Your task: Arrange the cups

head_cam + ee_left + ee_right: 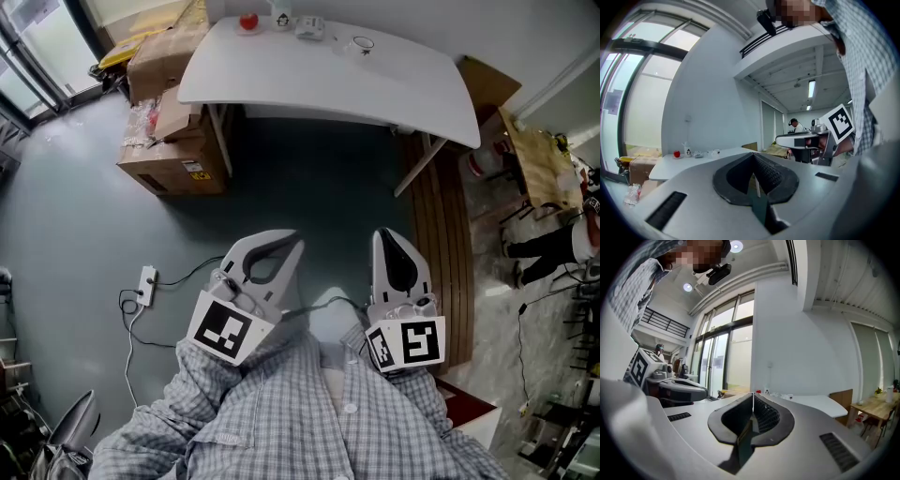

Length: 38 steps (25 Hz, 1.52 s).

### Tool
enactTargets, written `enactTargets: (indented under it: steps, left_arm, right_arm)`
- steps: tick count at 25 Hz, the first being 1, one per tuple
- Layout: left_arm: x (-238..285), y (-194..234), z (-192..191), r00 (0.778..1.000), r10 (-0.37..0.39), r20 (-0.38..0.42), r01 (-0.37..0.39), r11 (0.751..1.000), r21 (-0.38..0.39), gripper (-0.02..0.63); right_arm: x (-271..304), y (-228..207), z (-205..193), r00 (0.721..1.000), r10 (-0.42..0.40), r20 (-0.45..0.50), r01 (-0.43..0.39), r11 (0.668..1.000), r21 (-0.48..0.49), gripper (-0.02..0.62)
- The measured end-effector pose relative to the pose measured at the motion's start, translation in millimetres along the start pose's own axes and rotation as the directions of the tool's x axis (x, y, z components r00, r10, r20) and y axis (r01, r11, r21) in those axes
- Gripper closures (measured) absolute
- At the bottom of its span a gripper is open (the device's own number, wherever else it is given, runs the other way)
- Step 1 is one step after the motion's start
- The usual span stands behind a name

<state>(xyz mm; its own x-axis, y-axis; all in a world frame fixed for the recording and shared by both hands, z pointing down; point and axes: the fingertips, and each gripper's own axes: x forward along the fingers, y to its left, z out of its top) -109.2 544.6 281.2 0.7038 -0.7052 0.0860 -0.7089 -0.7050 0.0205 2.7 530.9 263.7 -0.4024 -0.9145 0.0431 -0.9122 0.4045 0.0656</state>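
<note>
Well, left tool [291, 243] and right tool [385, 235] — both pinched closed on nothing — point toward the white table [328, 84].

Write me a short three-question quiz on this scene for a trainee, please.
1. True or false: the left gripper and the right gripper are both shut and empty.
2. Fill in: the red object sits at the table's ___ edge.
3. The boxes stand: A) on the table; B) on the floor by its left end; C) between the grippers.
Key: 1 true; 2 far; 3 B.
</note>
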Motion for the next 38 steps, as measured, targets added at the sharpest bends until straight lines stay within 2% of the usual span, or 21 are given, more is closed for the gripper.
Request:
enactTargets:
  steps: [6, 14, 25, 31, 38]
  left_arm:
    - [29, 8, -1, 1.000, -0.005, -0.016, 0.005, 1.000, 0.001, 0.597]
    - [89, 42, 3, 0.998, 0.055, -0.025, -0.055, 0.998, -0.001, 0.597]
    - [194, 67, 25, 0.989, 0.147, -0.011, -0.147, 0.989, -0.008, 0.597]
    - [232, 80, 33, 0.982, 0.187, -0.004, -0.187, 0.982, 0.005, 0.597]
    - [260, 89, 39, 0.984, 0.178, 0.000, -0.177, 0.984, 0.007, 0.597]
  right_arm:
    - [13, -27, -6, 1.000, -0.017, -0.013, 0.016, 0.999, -0.040, 0.572]
    - [76, -62, -21, 0.996, 0.083, -0.043, -0.084, 0.996, -0.040, 0.572]
    - [148, -143, -17, 0.976, 0.211, -0.049, -0.215, 0.973, -0.085, 0.572]
    - [174, -180, -14, 0.975, 0.223, -0.023, -0.224, 0.973, -0.061, 0.572]
    - [191, -206, -18, 0.981, 0.192, -0.037, -0.193, 0.981, -0.020, 0.572]
